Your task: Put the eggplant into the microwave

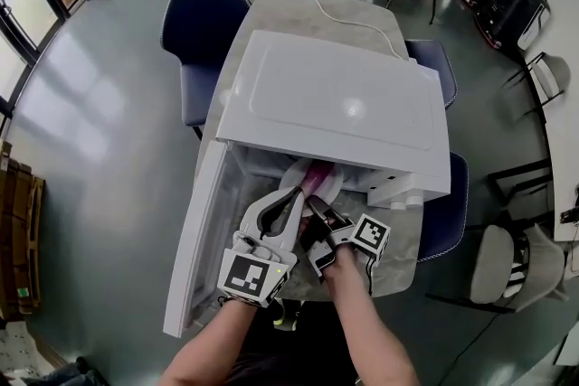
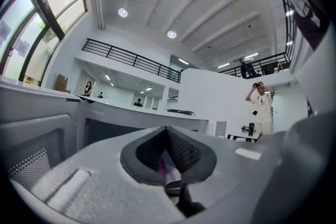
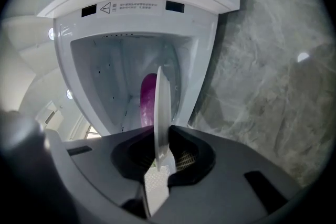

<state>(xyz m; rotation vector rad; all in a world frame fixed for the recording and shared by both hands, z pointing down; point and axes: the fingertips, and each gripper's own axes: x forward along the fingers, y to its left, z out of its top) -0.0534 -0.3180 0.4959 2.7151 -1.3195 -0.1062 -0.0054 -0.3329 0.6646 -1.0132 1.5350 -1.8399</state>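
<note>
**Supervisor:** What is putting this step at risk?

**Operator:** I am watching two faults. The eggplant point(image 3: 147, 97) is lying loose on a white plate point(image 3: 161, 107), and I am carrying that plate by its thin rim alone. If one grip is sitting lower than the other, the plate is likely to tip and the eggplant to roll off. The plate is also entering the mouth of the microwave point(image 1: 344, 95) with the open door point(image 1: 194, 249) close on the left, so a sideways drift could knock the rim against the frame and loosen the pinch.

**Supervisor:** Report the grippers.

**Operator:** The right gripper point(image 3: 163, 152) is pinching the plate's near rim, its jaws parted only by the rim's thickness. The left gripper point(image 2: 167, 160) is showing its pads nearly pressed together on a thin white sliver, which I am judging to be the same rim.

**Supervisor:** And the load?

**Operator:** The eggplant is resting on the plate at the microwave opening, seemingly not yet set down.
</note>
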